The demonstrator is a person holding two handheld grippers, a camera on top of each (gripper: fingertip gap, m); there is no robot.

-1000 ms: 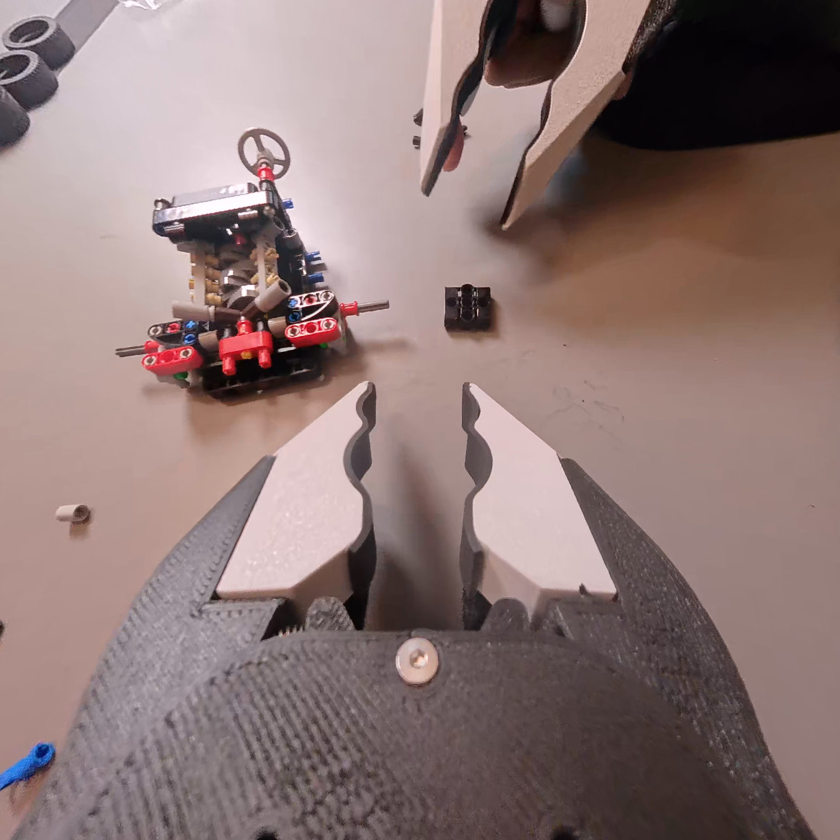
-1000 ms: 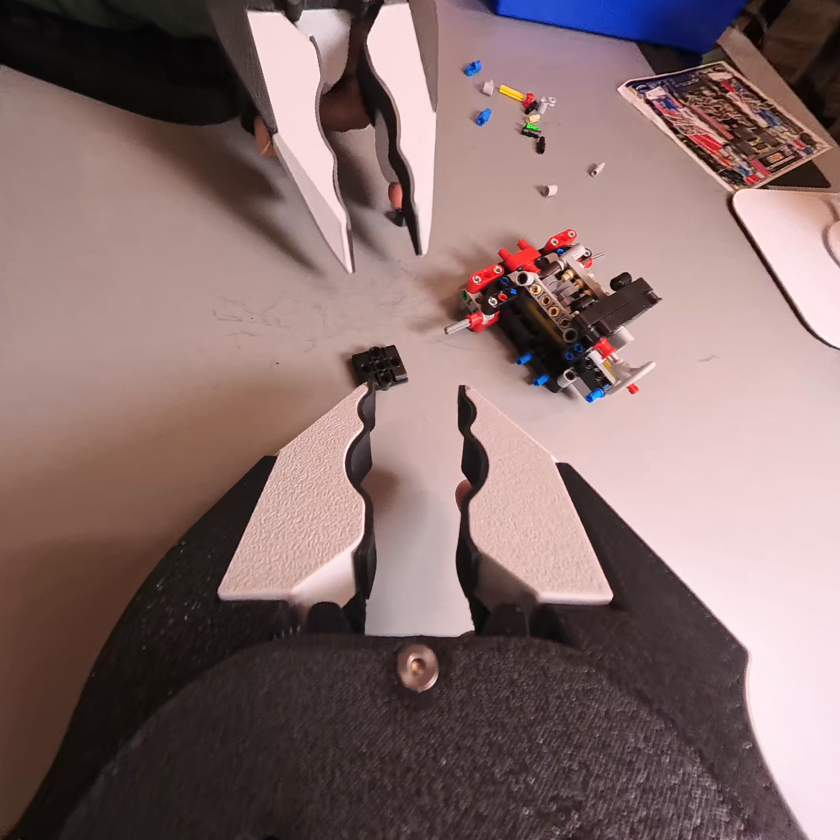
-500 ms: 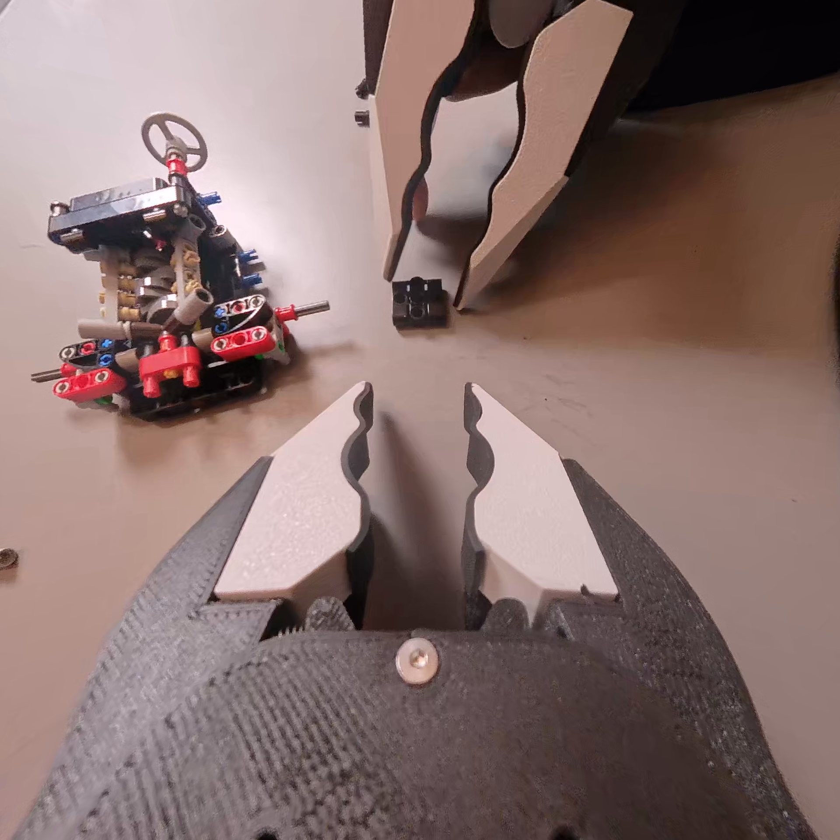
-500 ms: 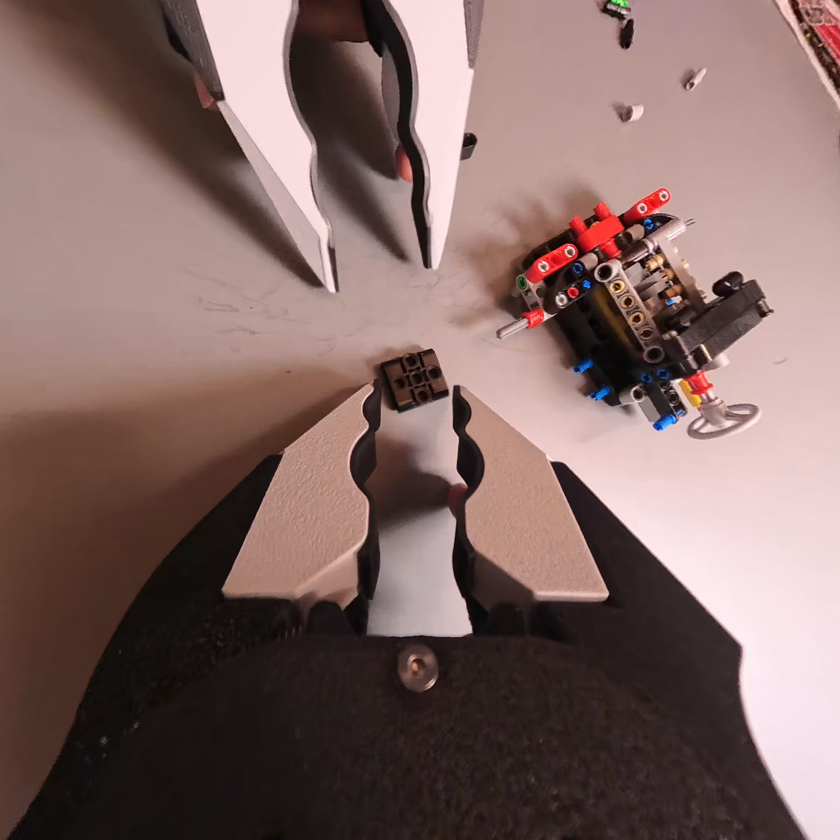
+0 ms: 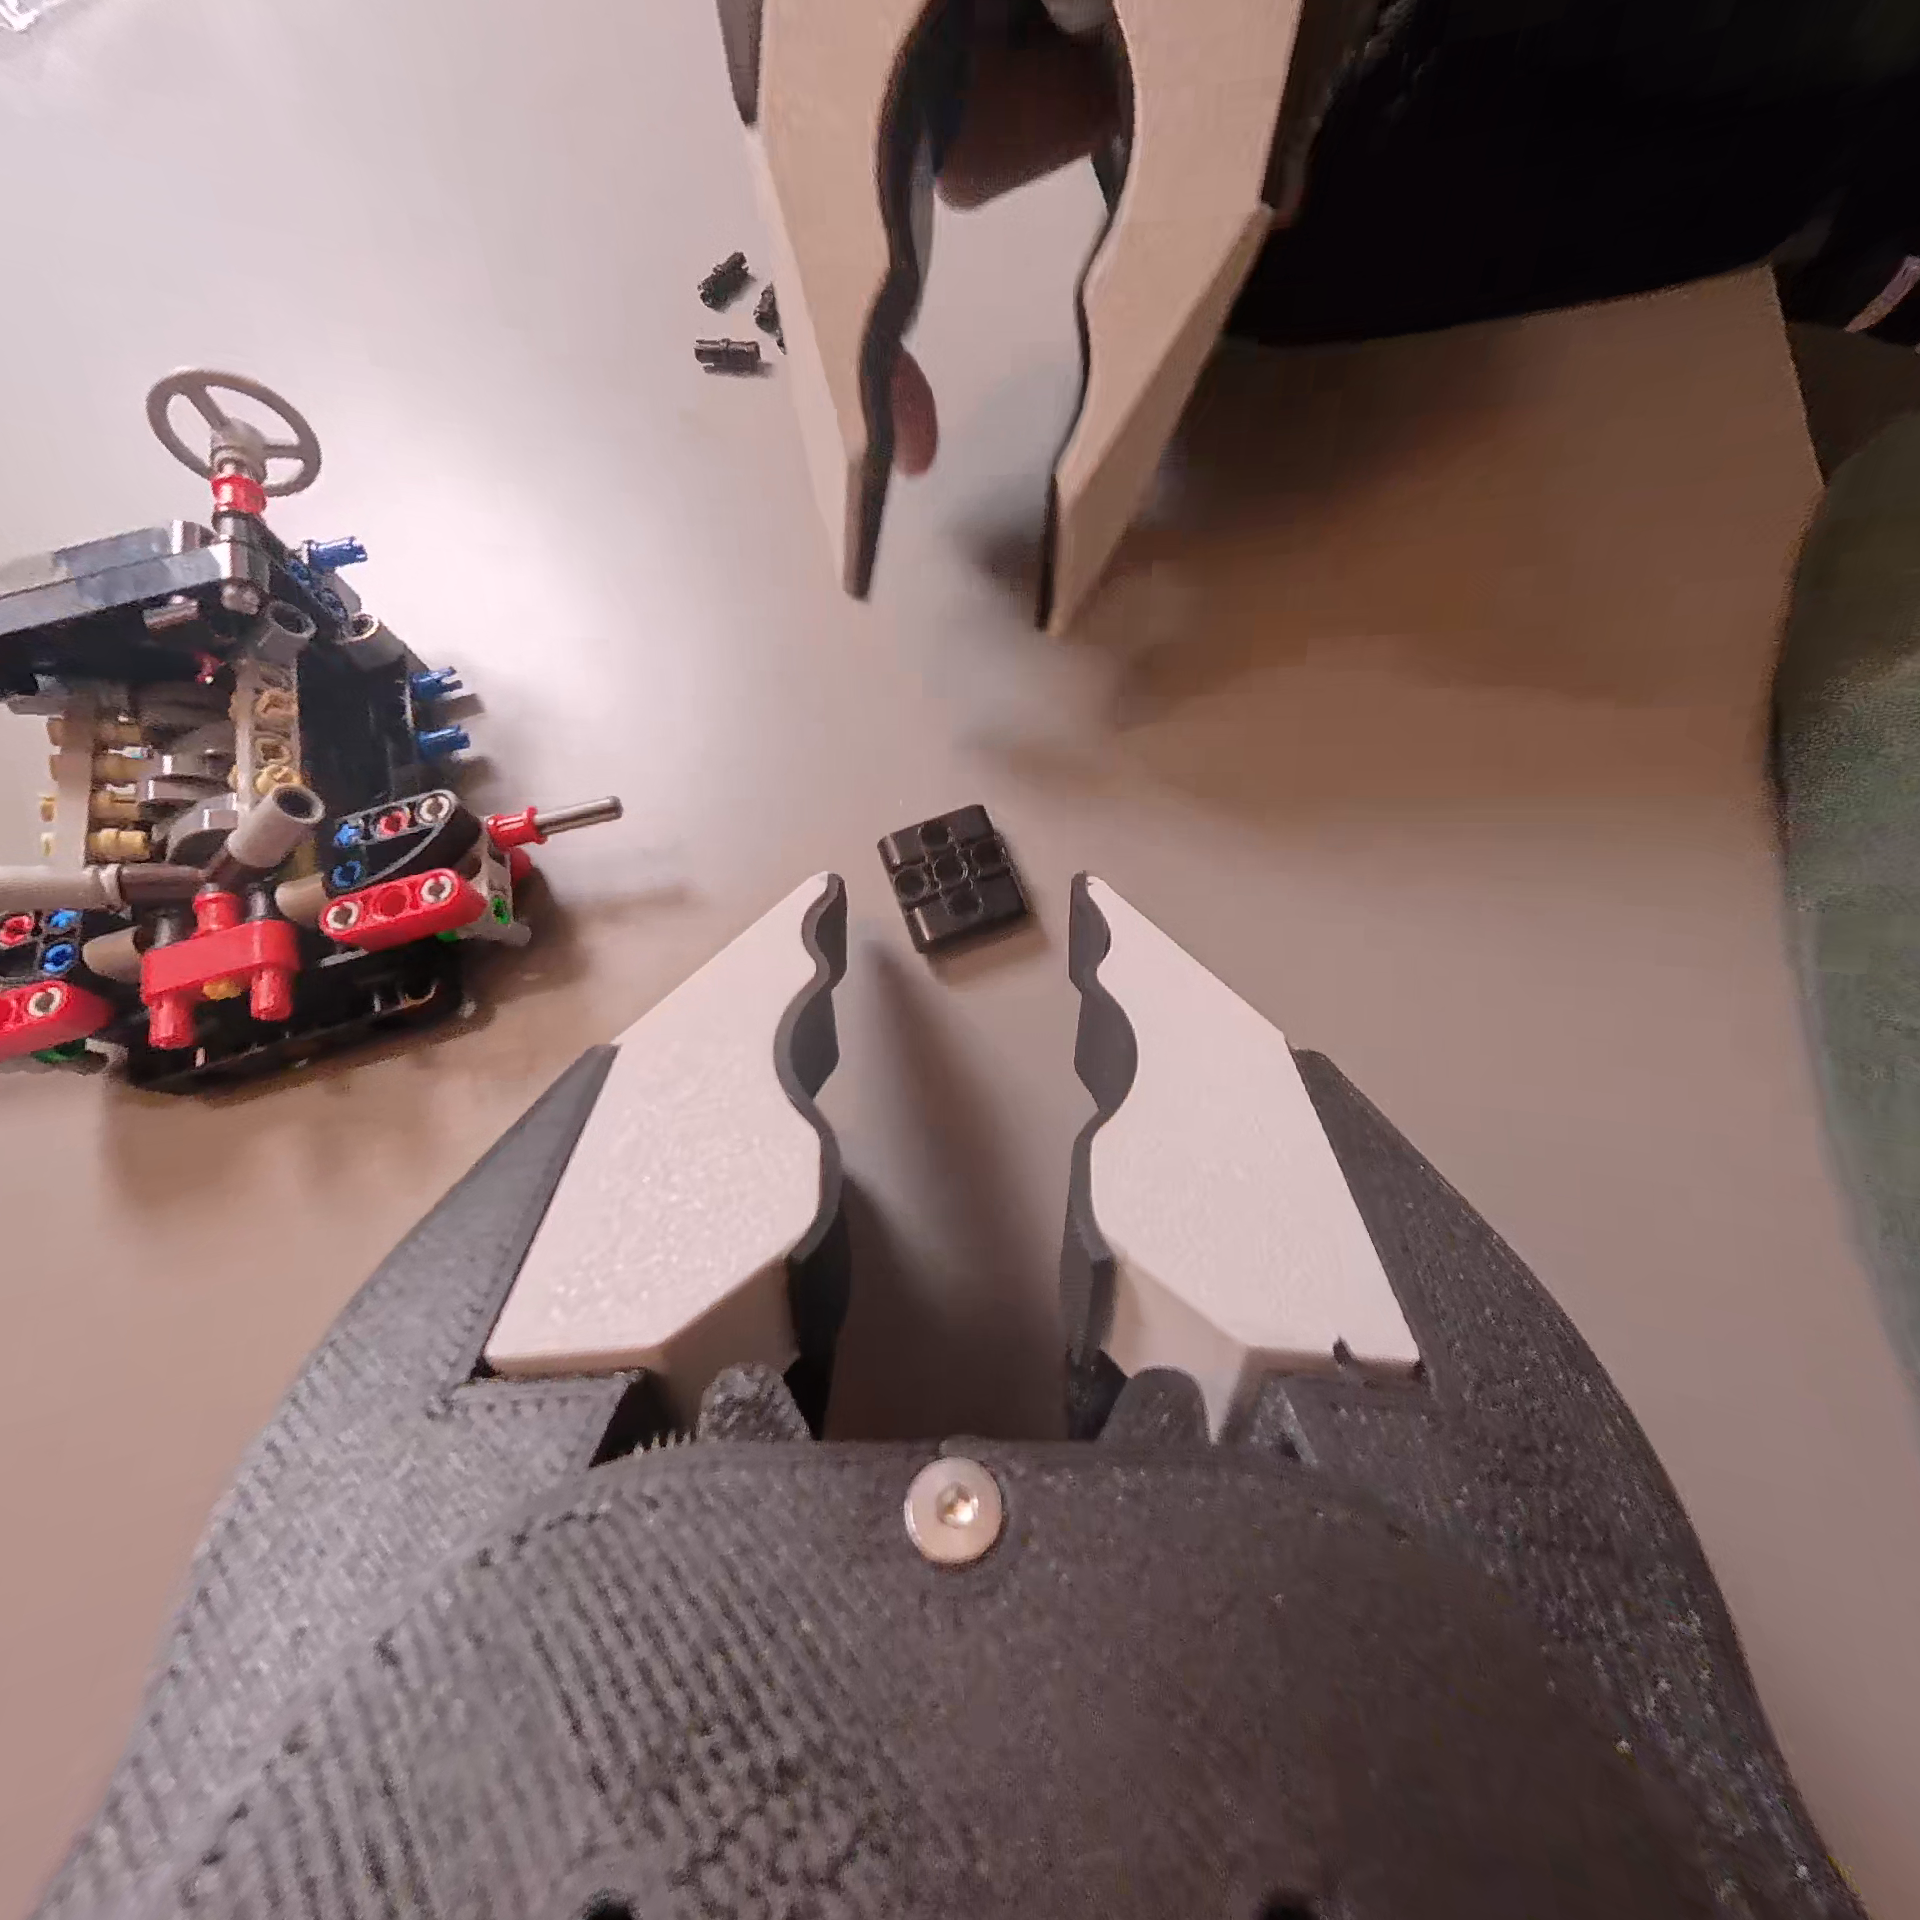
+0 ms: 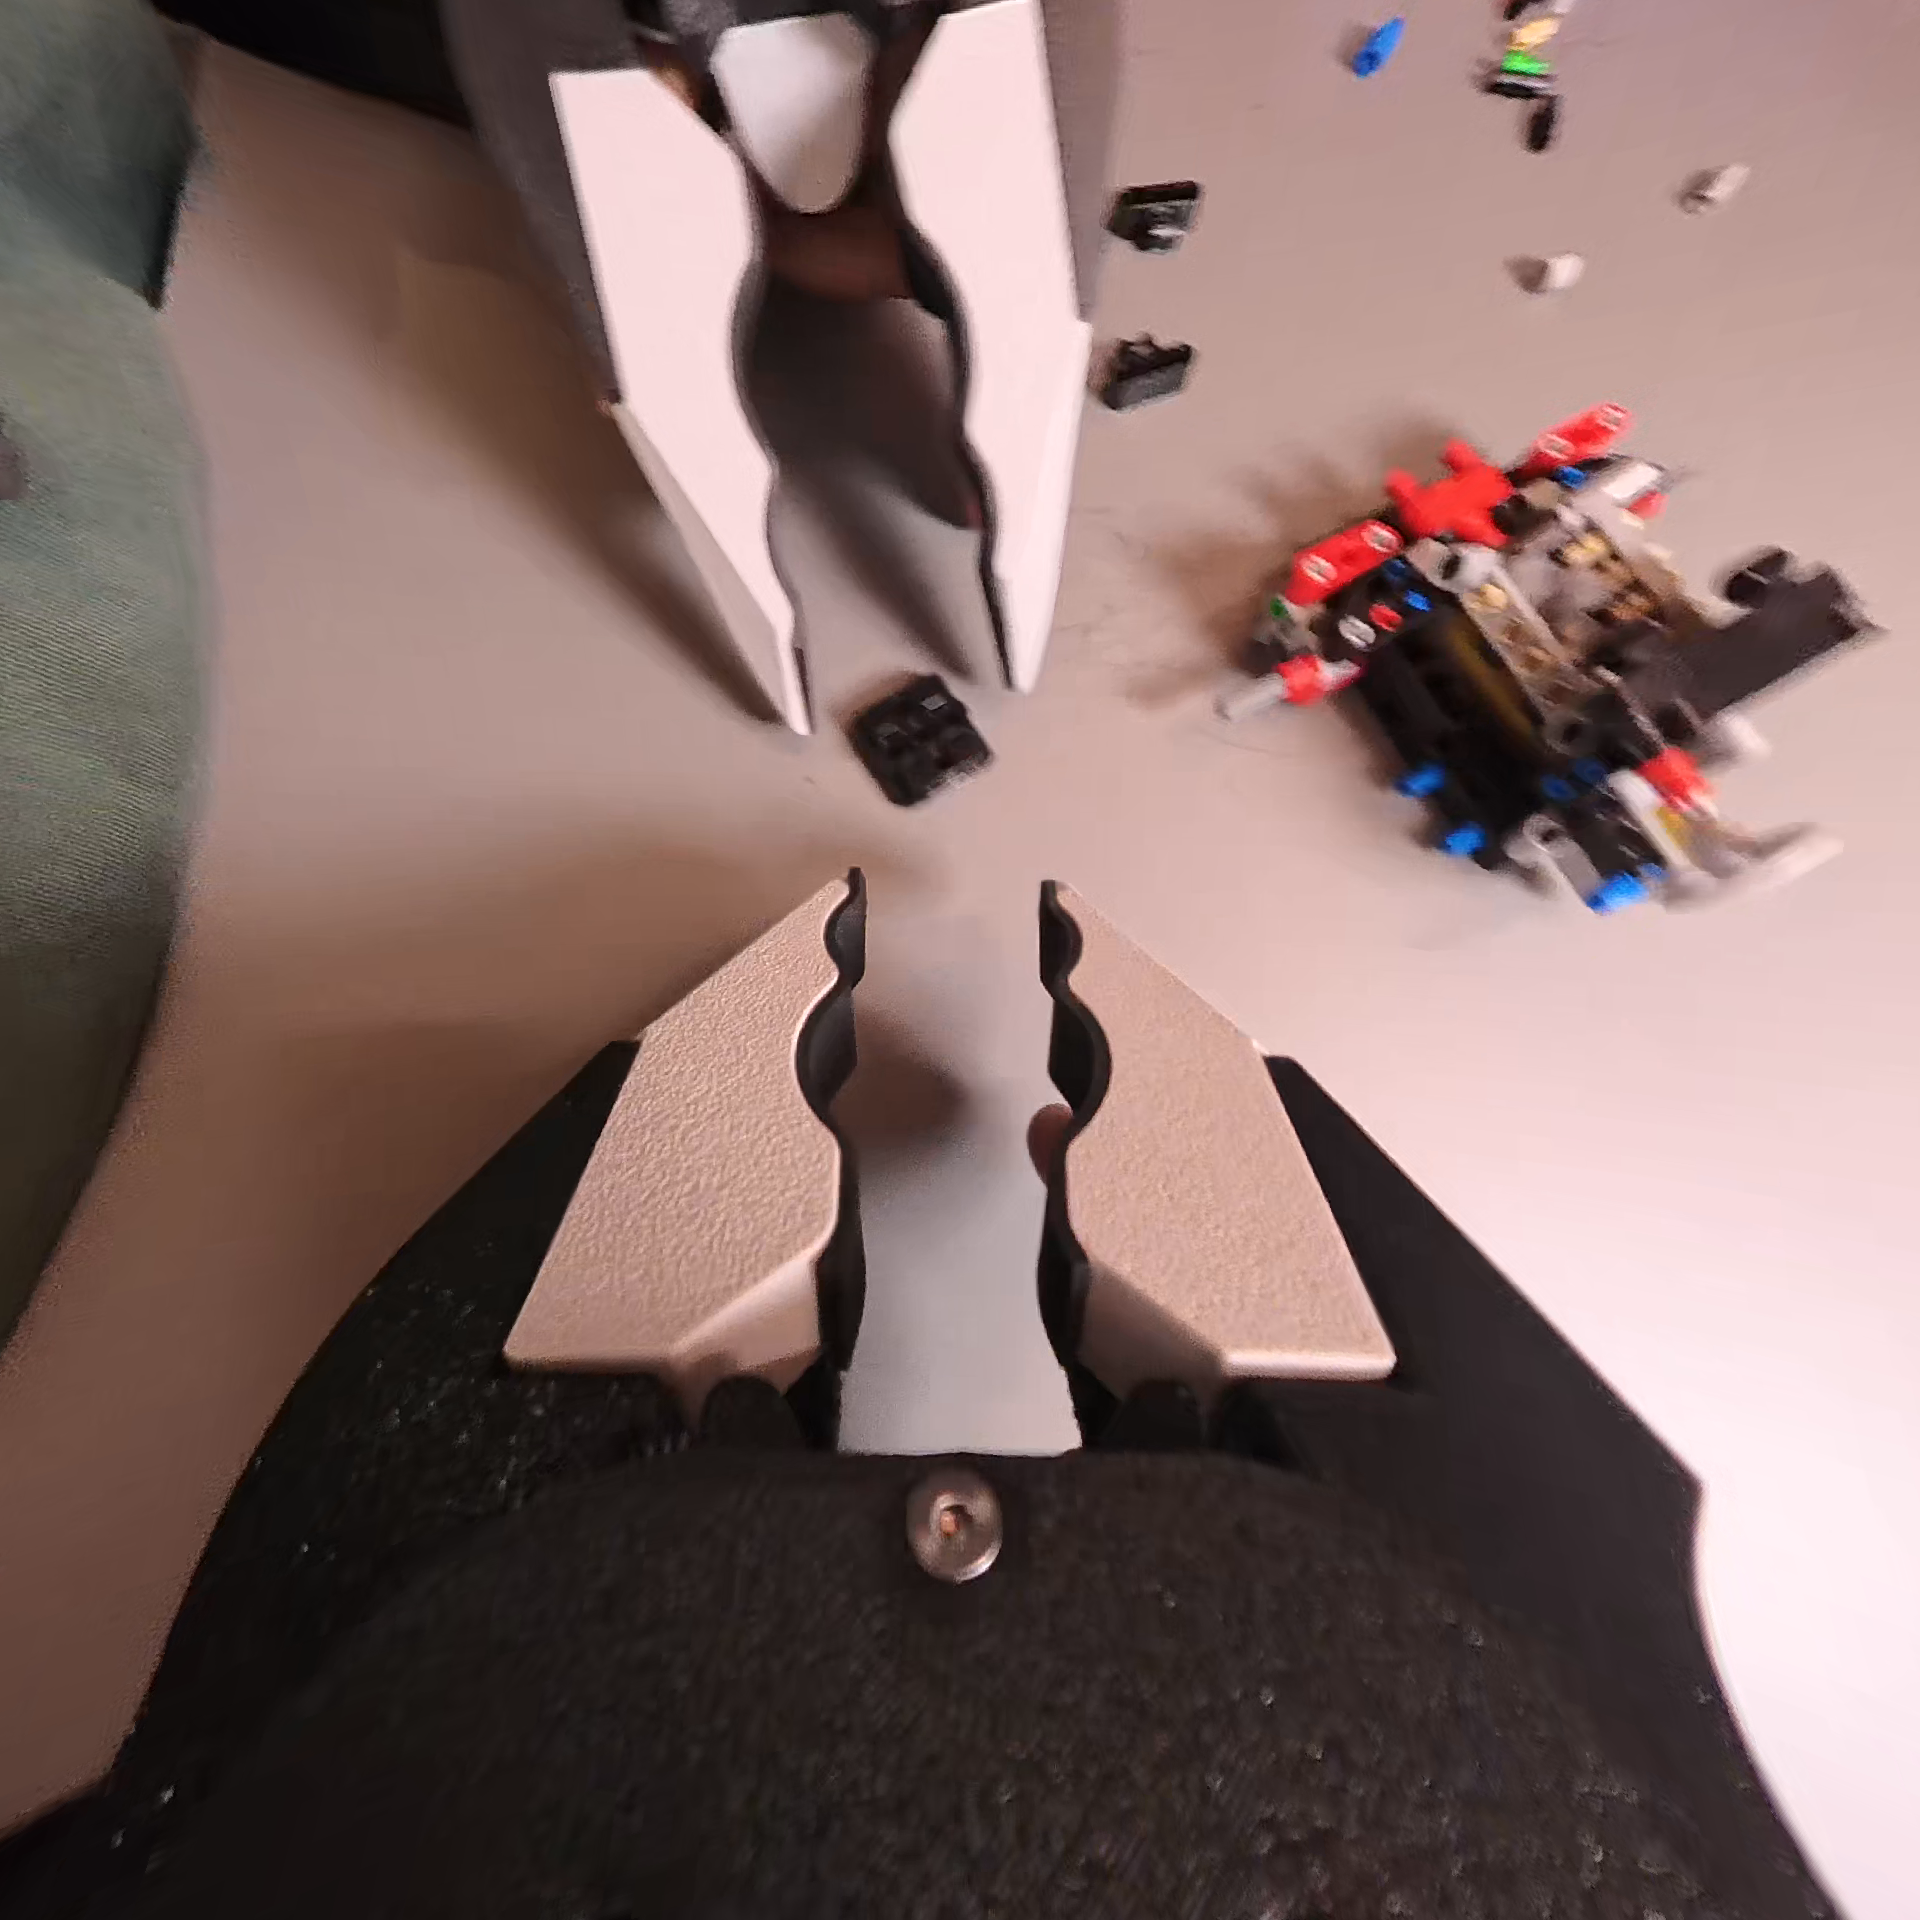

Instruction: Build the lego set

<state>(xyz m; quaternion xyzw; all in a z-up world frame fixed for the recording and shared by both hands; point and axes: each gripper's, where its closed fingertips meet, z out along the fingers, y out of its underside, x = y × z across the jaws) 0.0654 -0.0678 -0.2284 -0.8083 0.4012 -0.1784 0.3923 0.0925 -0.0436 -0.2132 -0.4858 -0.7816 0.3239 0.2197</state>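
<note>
A small black square lego piece lies flat on the table between the fingertips of my open left gripper, untouched. It also shows in the right wrist view, just below the left gripper's tips. My right gripper is open and empty, a short way back from the piece; in the left wrist view it hangs above the table. The partly built lego car with a grey steering wheel sits to the left; in the right wrist view the car is at the right.
Black pins lie beyond the car. Two small black parts and several loose small pieces lie at the far right of the table. A green cloth-covered shape is at the table's right edge. Spacing between my two grippers at the tips: around 5 cm.
My left gripper has moved forward so its tips now flank the black piece. My right gripper has pulled back and away from the piece. The piece has shifted and turned slightly.
</note>
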